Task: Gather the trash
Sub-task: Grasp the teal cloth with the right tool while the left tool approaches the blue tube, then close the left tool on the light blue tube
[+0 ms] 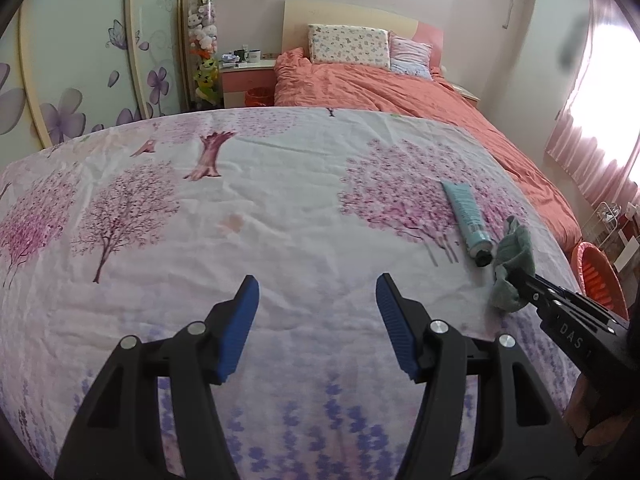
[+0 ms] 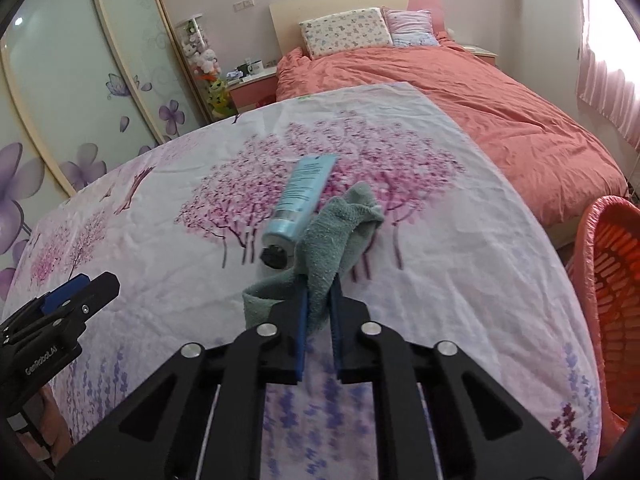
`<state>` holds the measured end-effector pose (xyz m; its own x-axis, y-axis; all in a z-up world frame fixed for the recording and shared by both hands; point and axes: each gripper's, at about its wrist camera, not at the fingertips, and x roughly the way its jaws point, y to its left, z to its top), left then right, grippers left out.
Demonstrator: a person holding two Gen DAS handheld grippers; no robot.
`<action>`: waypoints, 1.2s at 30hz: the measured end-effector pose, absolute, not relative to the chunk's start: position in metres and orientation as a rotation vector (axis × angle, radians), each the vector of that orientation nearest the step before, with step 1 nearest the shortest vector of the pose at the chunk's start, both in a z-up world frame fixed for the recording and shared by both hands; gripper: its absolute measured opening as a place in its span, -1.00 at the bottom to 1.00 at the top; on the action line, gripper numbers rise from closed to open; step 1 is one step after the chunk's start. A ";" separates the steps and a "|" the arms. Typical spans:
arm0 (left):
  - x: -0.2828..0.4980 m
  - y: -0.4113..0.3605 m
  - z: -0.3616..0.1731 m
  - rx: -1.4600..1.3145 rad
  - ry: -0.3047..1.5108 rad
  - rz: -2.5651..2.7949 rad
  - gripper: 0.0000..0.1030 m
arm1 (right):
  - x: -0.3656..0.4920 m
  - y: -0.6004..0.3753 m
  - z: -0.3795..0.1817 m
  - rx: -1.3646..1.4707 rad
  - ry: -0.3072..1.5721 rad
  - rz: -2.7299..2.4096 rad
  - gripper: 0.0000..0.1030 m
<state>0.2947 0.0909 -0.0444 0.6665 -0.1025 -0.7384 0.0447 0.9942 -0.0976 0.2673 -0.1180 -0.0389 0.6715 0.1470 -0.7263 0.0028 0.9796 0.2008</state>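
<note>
A grey-green cloth [image 2: 340, 236] is clamped between the blue pads of my right gripper [image 2: 319, 292], which is shut on it just above the flowered sheet [image 2: 160, 240]. The cloth also shows in the left wrist view [image 1: 514, 264], with the right gripper [image 1: 516, 280] behind it. A light blue tube [image 2: 302, 200] with a black cap lies on the sheet just beyond the cloth, touching it; it also shows in the left wrist view [image 1: 468, 220]. My left gripper [image 1: 317, 292] is open and empty, low over the sheet, left of both items.
An orange slatted basket [image 2: 612, 300] stands on the floor to the right of the sheet-covered surface; it also shows in the left wrist view [image 1: 598, 276]. A bed with an orange quilt [image 1: 400, 88] lies beyond. A wardrobe with flower doors [image 1: 80, 80] is on the left.
</note>
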 end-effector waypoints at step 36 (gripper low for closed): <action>0.374 -0.066 -0.073 0.052 0.893 -0.147 -0.30 | 0.231 -0.205 -0.043 0.291 0.777 0.007 -0.85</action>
<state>0.3739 -0.0659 -0.0730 0.6175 -0.1061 -0.7794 0.1493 0.9887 -0.0163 0.2311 -0.2049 -0.0433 0.7152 0.1126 -0.6898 0.1005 0.9601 0.2610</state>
